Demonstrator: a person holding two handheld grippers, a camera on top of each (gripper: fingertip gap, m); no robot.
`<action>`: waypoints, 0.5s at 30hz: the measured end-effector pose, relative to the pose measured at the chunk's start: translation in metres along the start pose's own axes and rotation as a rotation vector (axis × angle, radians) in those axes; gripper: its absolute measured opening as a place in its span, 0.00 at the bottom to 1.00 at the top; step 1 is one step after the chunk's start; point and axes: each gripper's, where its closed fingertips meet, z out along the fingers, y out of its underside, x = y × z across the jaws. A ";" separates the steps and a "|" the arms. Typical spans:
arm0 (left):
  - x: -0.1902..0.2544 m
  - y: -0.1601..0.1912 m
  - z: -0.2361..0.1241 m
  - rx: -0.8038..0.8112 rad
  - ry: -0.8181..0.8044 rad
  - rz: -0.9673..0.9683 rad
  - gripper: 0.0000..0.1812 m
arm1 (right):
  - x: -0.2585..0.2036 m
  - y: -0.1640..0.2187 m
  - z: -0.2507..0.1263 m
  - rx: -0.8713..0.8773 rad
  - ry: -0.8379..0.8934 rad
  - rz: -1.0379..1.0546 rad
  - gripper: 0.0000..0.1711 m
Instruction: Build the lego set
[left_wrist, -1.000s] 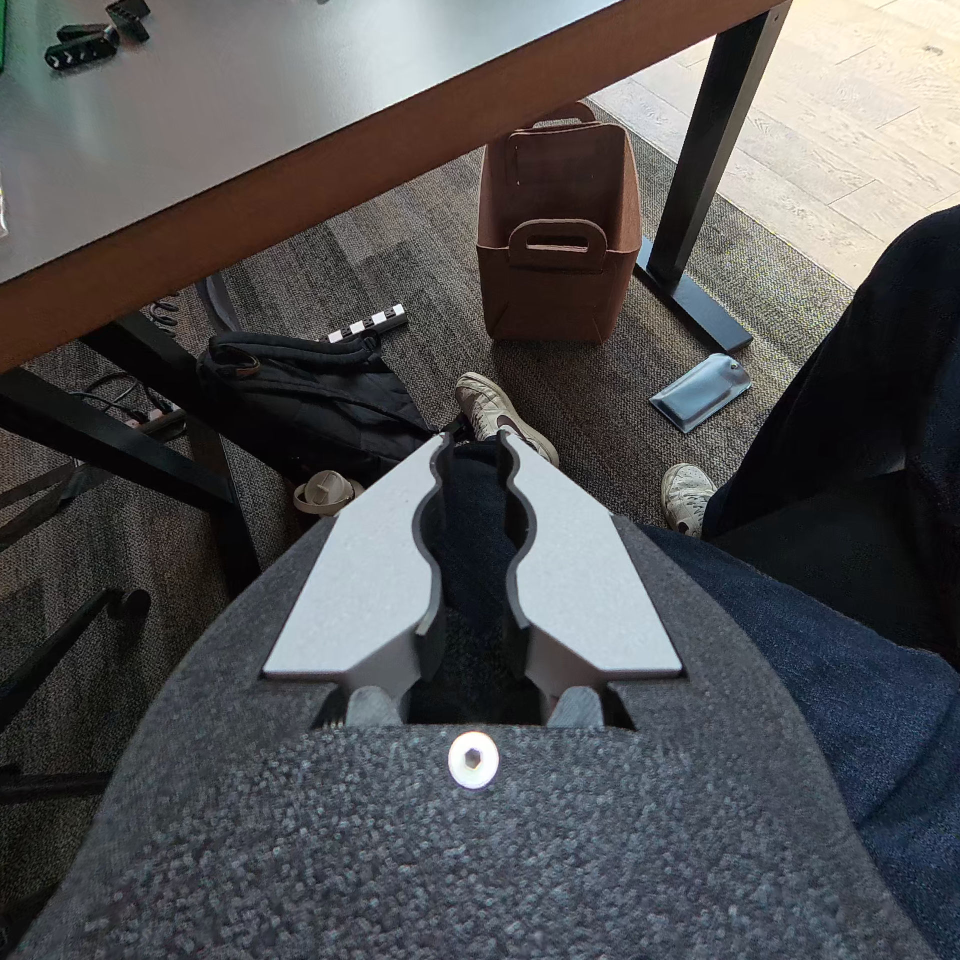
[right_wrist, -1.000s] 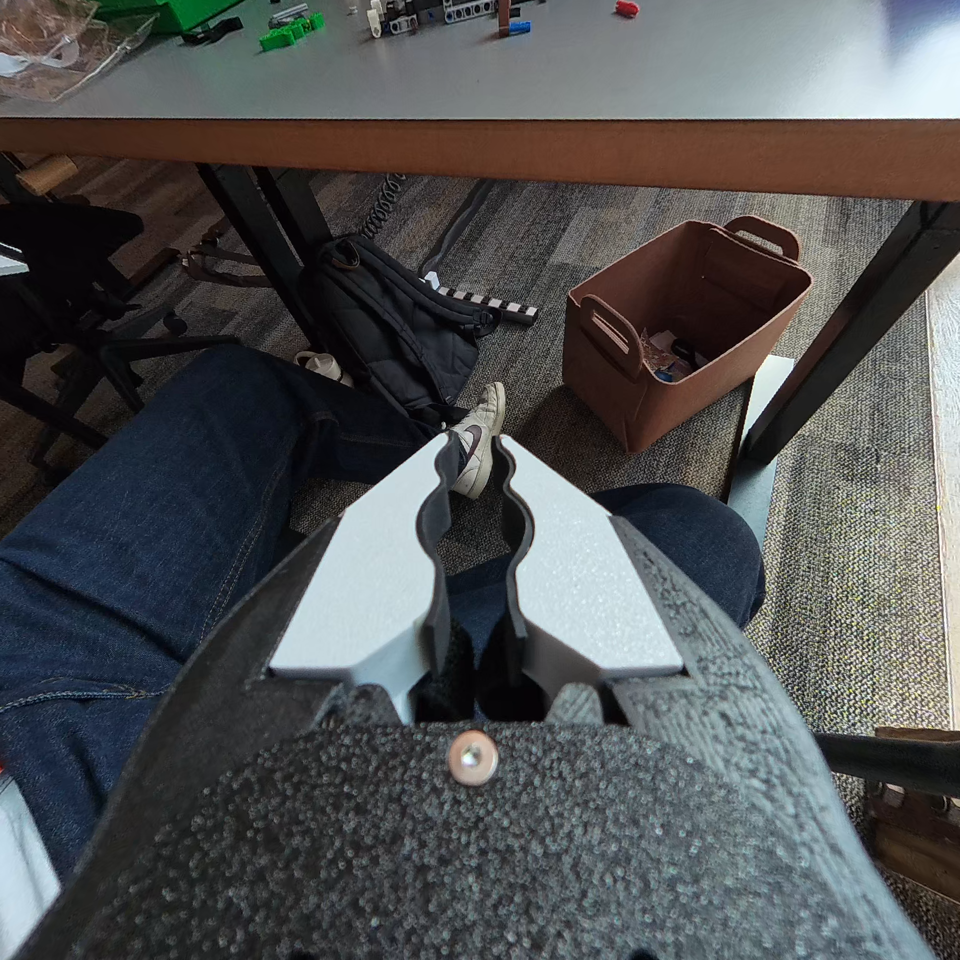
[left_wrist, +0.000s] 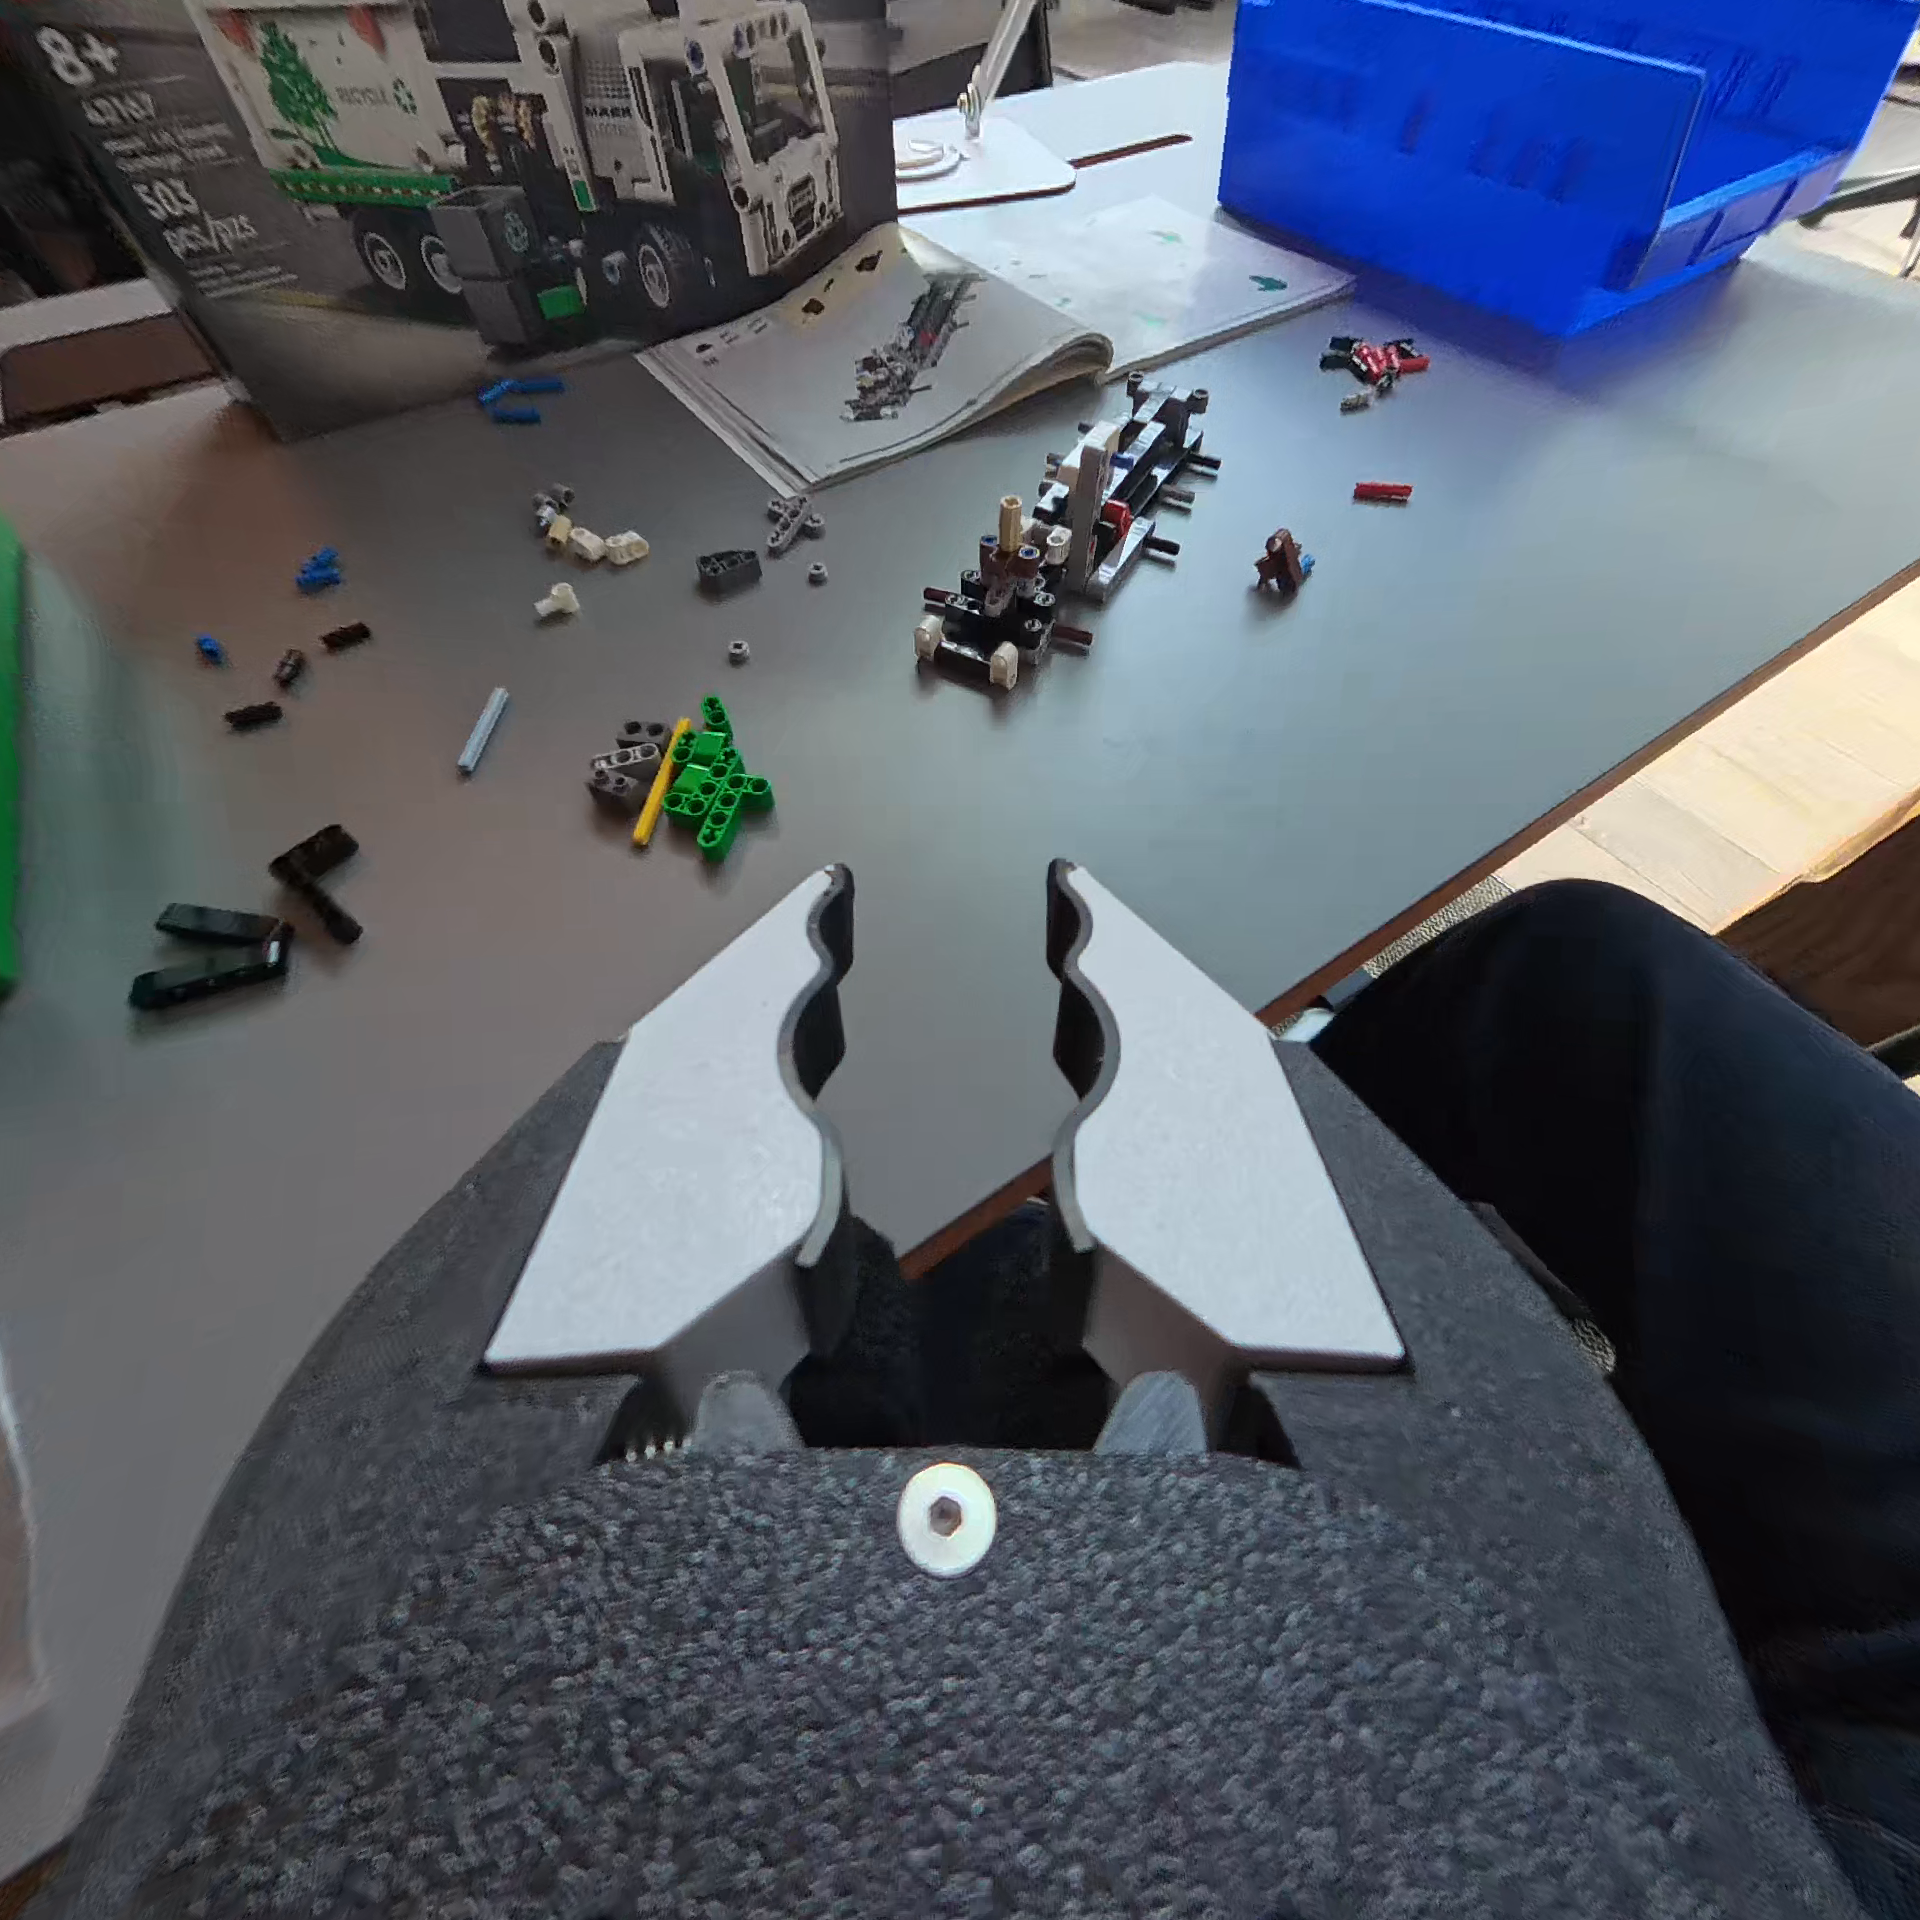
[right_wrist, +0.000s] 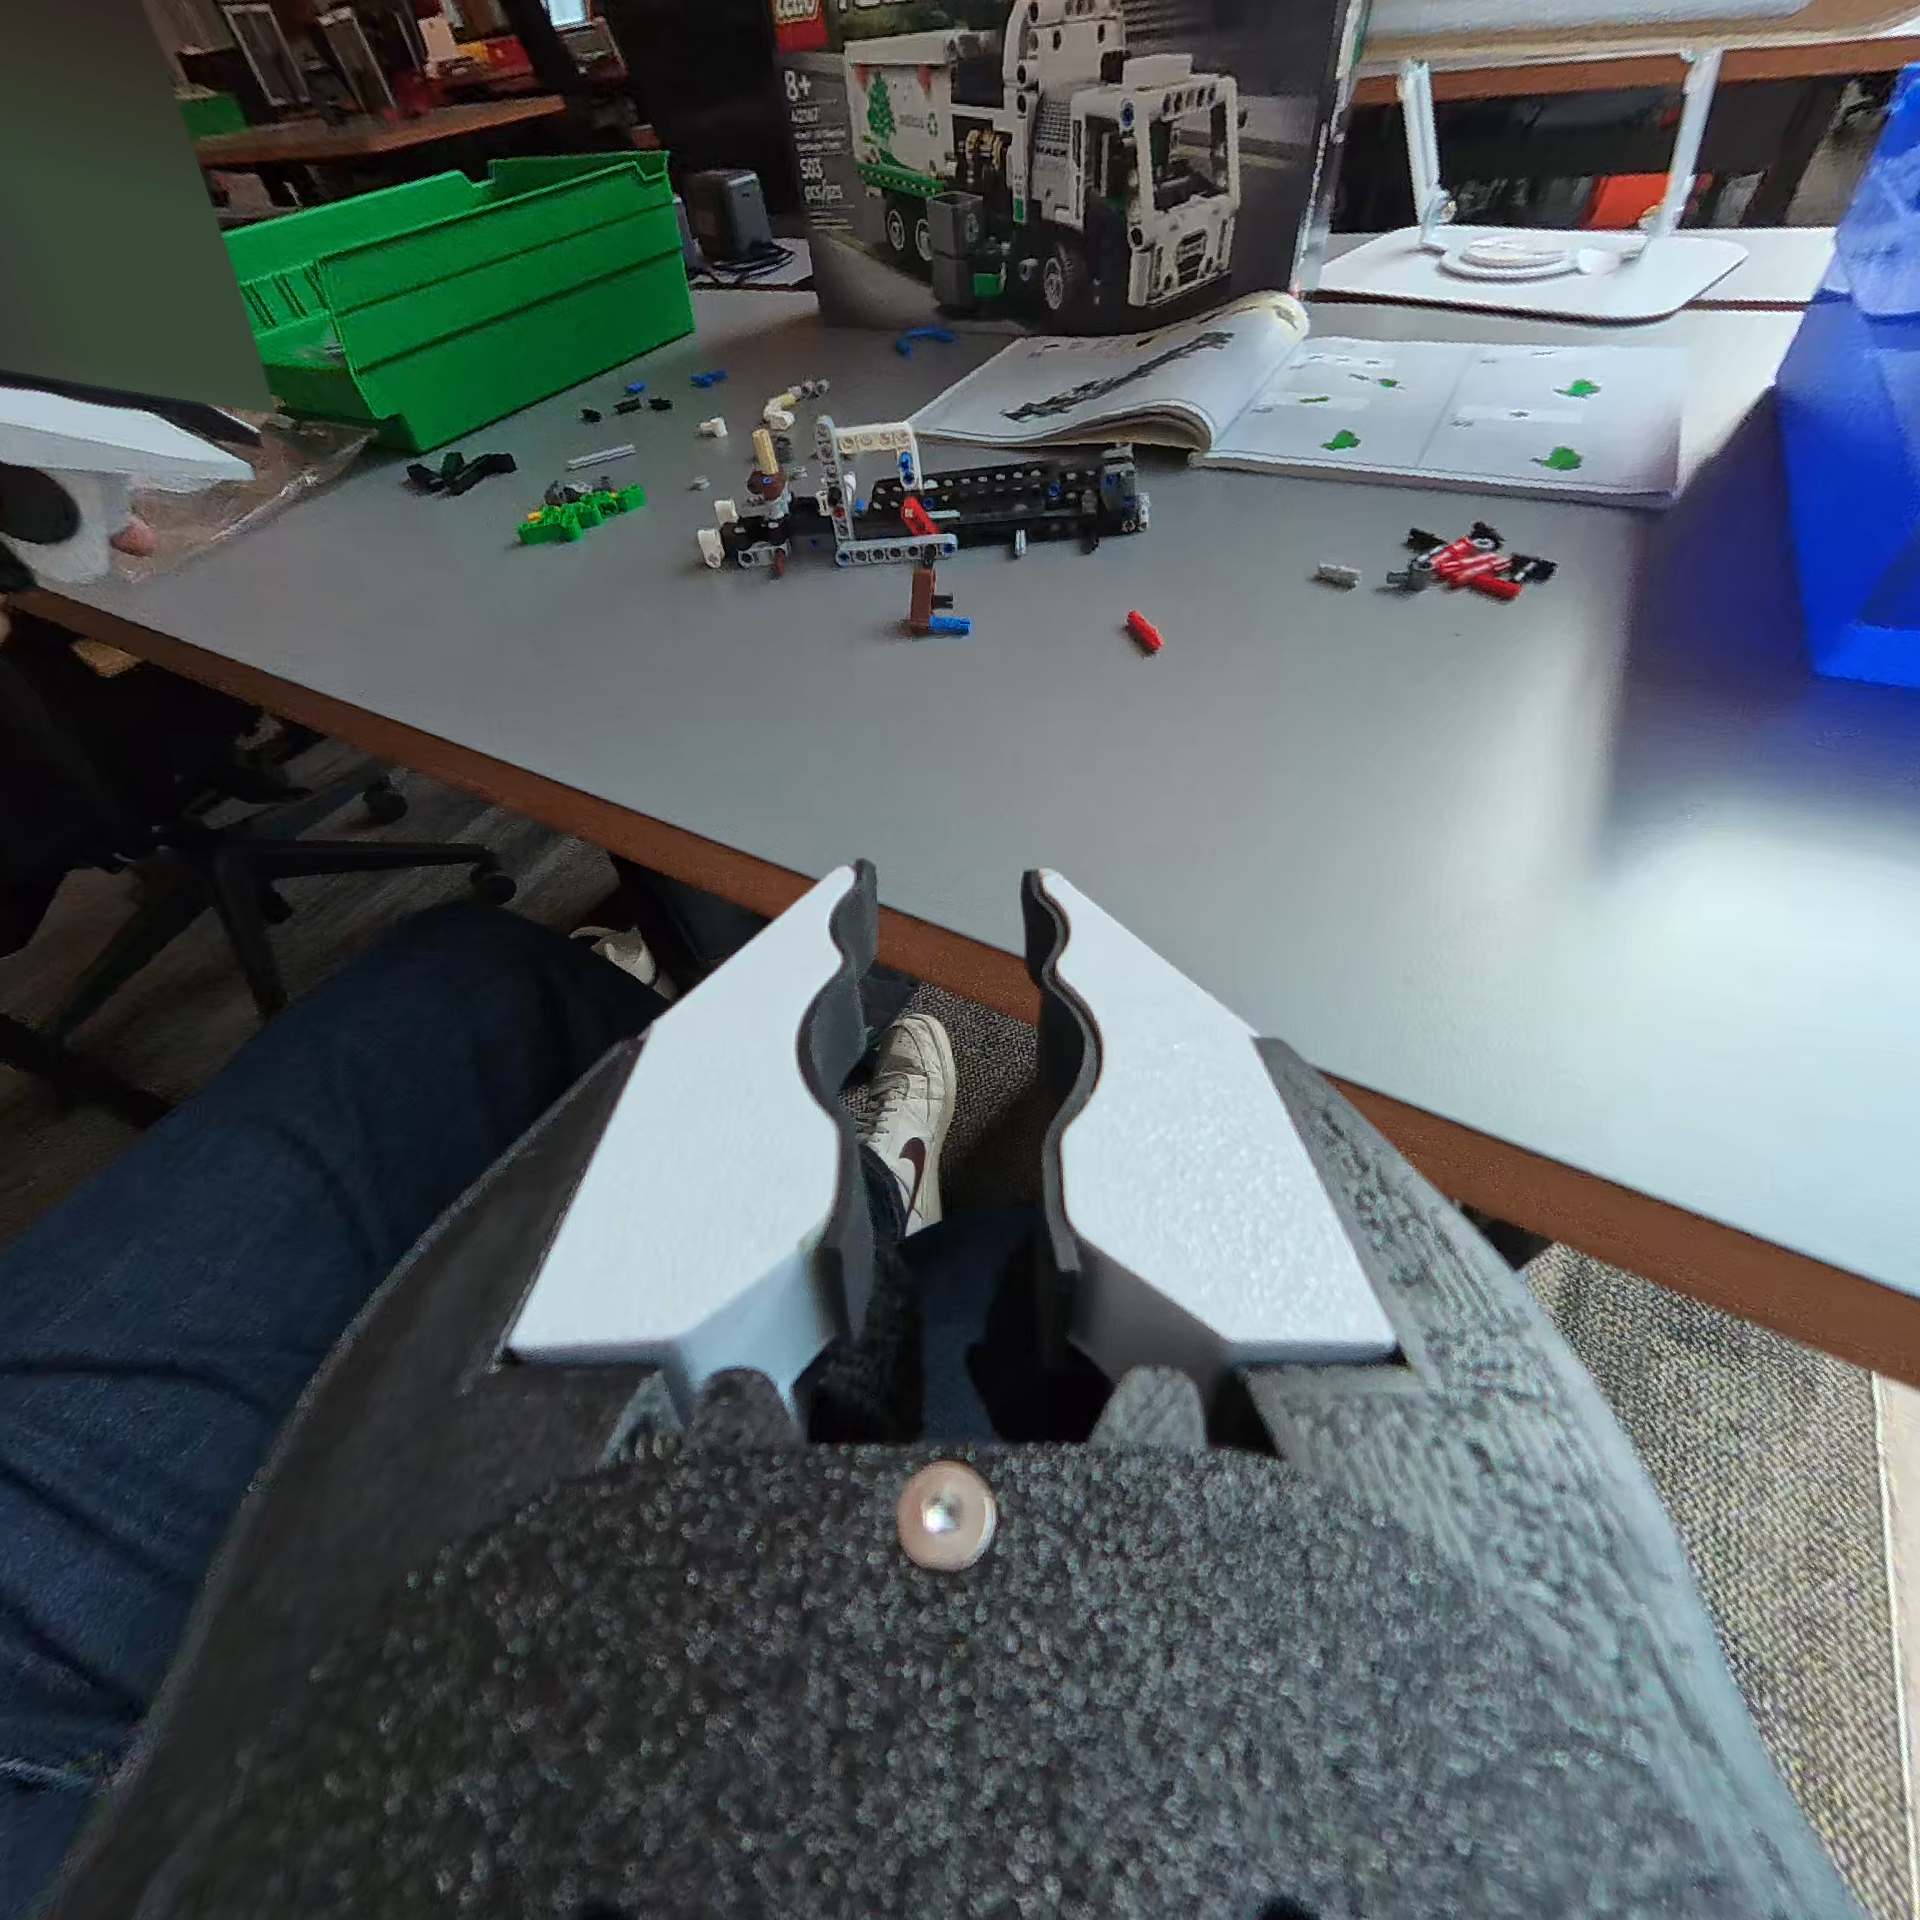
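The view has changed entirely: a second ago both cameras looked under the surface at the floor and the person's legs; now both look across the surface, so the work can begin.

At the back stands the box with the truck picture, a green bin to the left and a blue bin to the right. The open manual lies in front of the box.

The part-built chassis sits mid-surface, just ahead of the manual. A green cluster of beams with a yellow axle lies to its left, nearest the left gripper; red pins lie to its right, well apart.

Both grippers have widened from nearly closed: the left gripper is spread and empty over the near edge, the right gripper likewise spread and empty, short of the edge. Nothing is held, so picking up the next piece is probably the step in hand.
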 end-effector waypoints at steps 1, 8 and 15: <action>-0.001 0.002 0.011 -0.030 0.019 -0.006 0.21 | 0.002 -0.003 0.010 -0.005 -0.016 0.005 0.16; -0.007 0.009 0.054 -0.067 0.066 -0.041 0.18 | 0.024 -0.030 0.054 0.003 0.019 -0.038 0.16; -0.018 -0.001 0.085 -0.083 0.115 0.012 0.11 | 0.046 -0.062 0.096 -0.046 -0.022 0.035 0.15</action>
